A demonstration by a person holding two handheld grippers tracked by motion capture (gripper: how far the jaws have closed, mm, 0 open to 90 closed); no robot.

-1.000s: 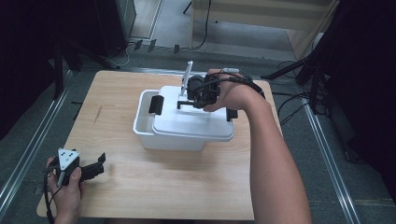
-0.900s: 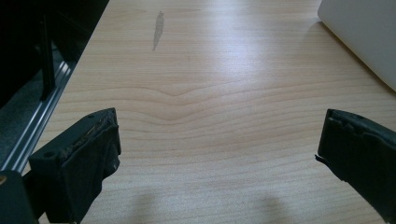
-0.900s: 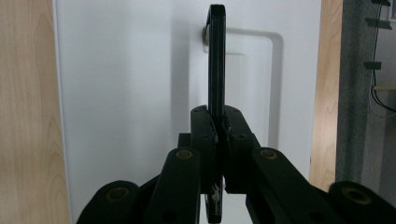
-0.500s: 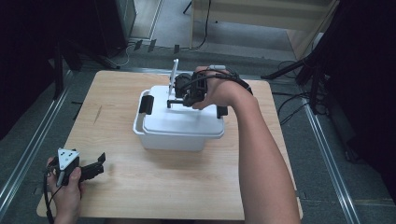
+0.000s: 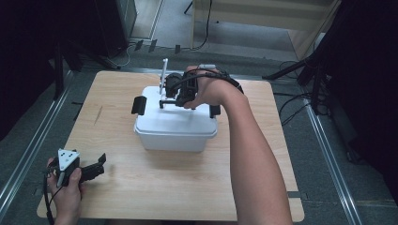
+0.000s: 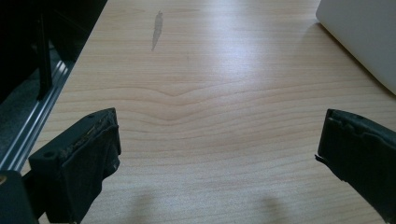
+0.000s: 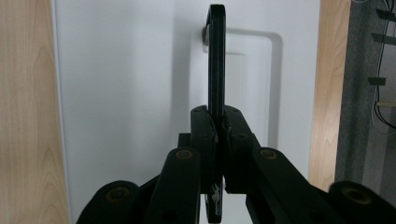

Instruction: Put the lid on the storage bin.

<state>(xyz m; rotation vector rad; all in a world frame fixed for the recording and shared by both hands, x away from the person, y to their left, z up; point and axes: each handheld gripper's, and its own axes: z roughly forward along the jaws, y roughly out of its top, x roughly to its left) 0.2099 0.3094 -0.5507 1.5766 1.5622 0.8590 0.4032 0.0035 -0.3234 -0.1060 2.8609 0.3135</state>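
Right gripper view: black handle (image 7: 216, 60) clamped between the right gripper (image 7: 217, 128) jaws.

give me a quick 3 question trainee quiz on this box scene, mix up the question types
1. True or false: the right gripper is shut on the black handle of the white box.
2. Multiple choice: the left gripper is
A. clamped on the box's side latch
B. open over bare wooden table, holding nothing
C. shut on a cable
3. Short answer: in the high view, where is the left gripper relative to the box?

Key
1. True: the handle stands upright between the closed jaws.
2. B
3. At the table's near left corner, well apart from the box.
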